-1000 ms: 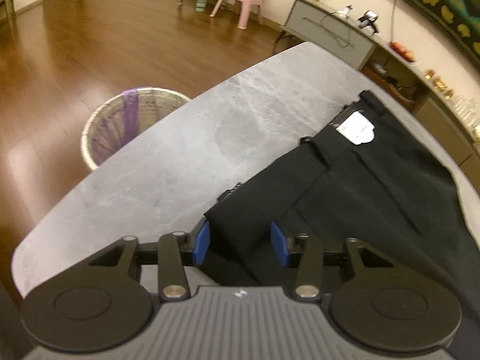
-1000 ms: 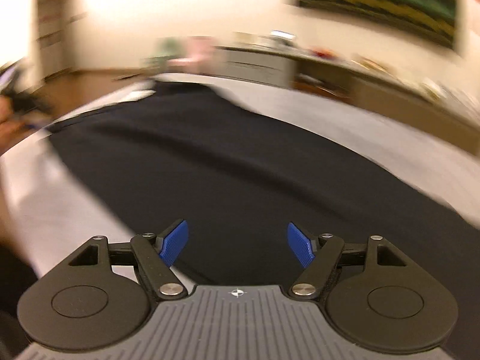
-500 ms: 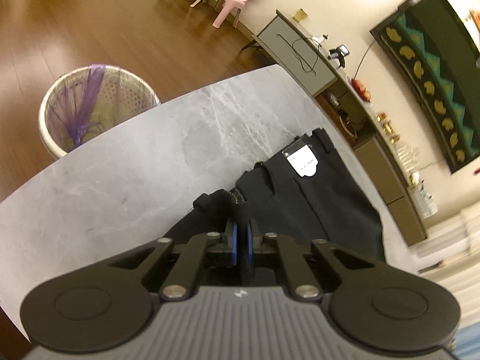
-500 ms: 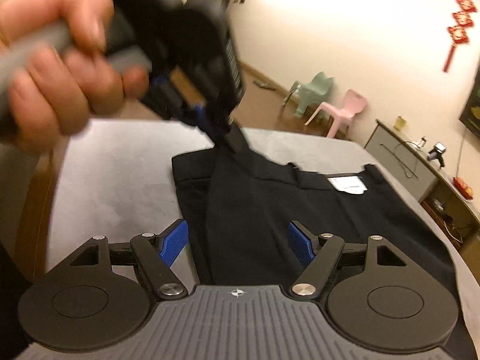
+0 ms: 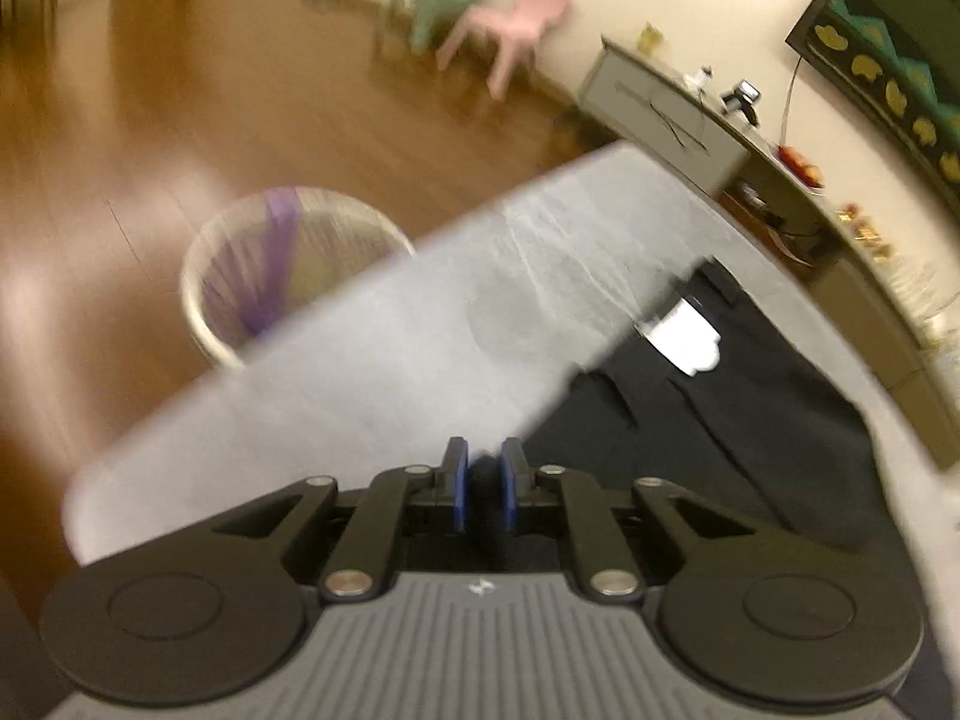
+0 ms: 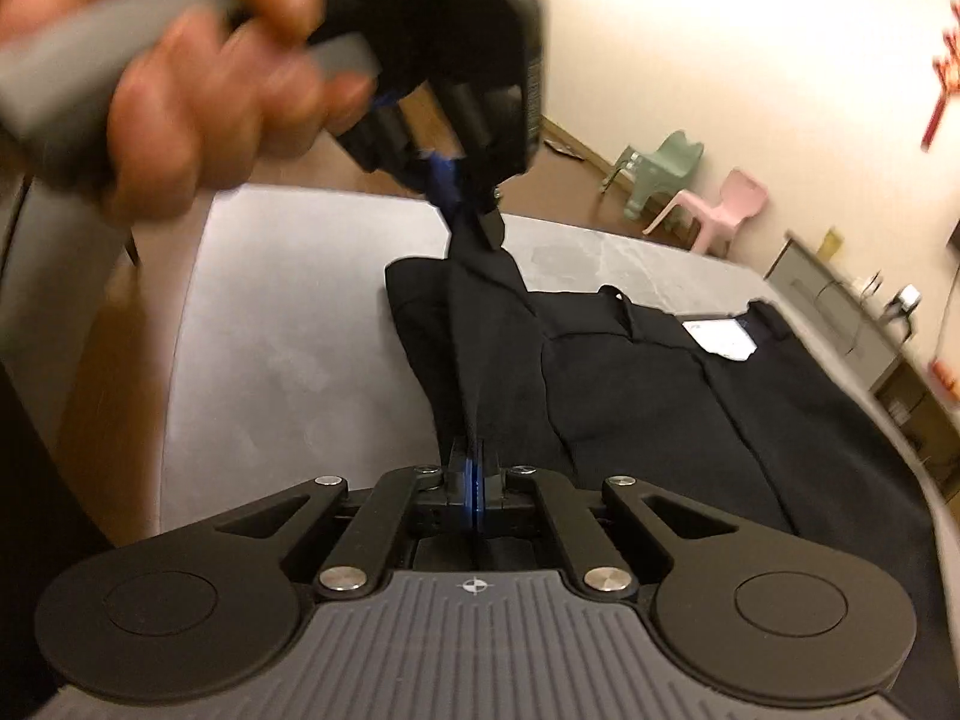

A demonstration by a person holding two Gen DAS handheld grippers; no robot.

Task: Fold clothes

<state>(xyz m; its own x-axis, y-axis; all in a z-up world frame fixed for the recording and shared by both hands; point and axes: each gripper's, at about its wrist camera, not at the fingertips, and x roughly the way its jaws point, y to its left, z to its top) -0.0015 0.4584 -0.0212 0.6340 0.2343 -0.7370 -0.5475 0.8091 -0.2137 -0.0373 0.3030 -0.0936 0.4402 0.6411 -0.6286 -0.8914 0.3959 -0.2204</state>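
Note:
Black trousers (image 5: 720, 420) with a white label (image 5: 684, 342) lie on the grey marble table (image 5: 420, 360). My left gripper (image 5: 485, 480) pinches a bunch of the black cloth between its blue pads, and its jaws are opening slightly. In the right wrist view, a hand (image 6: 198, 108) holds the left gripper (image 6: 462, 192) above the table (image 6: 270, 330), pulling a corner of the trousers (image 6: 660, 372) up into a taut ridge. My right gripper (image 6: 474, 480) is closing on that same ridge nearer me, its pads pressed on the fabric.
A woven waste basket (image 5: 282, 264) with a purple liner stands on the wooden floor beyond the table's left edge. Green and pink small chairs (image 5: 516, 18) and a grey sideboard (image 5: 666, 114) line the far wall.
My left gripper shut on the trousers' corner and raised it. My right gripper swung across to the near edge beside the left one and closed on the lifted cloth.

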